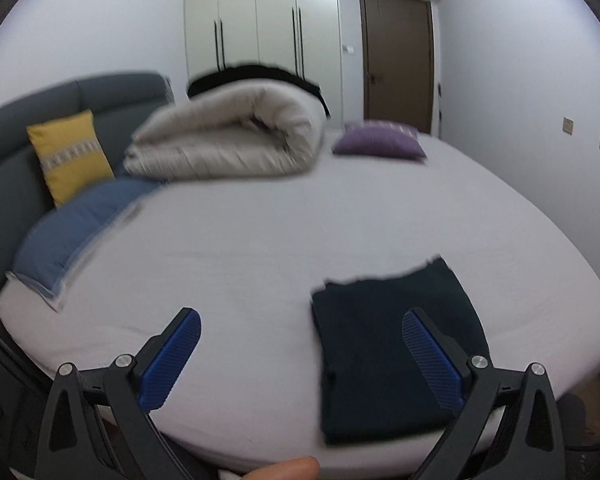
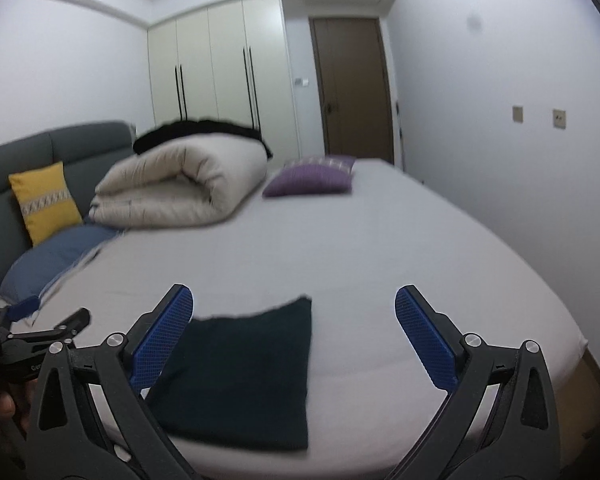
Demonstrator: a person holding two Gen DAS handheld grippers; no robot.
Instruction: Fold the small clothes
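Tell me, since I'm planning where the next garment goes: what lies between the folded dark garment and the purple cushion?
Nothing: between the folded dark garment and the purple cushion only bare grey bedsheet shows, in both wrist views.

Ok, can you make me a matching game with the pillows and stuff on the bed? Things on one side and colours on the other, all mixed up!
Things:
1. Cushion leaning on the headboard
2. Small cushion at the far side of the bed
3. Folded garment near the grippers
4. Rolled-up duvet

Colours:
A. Cream
B. Purple
C. Yellow
D. Very dark, almost black

Right pairs: 1-C, 2-B, 3-D, 4-A
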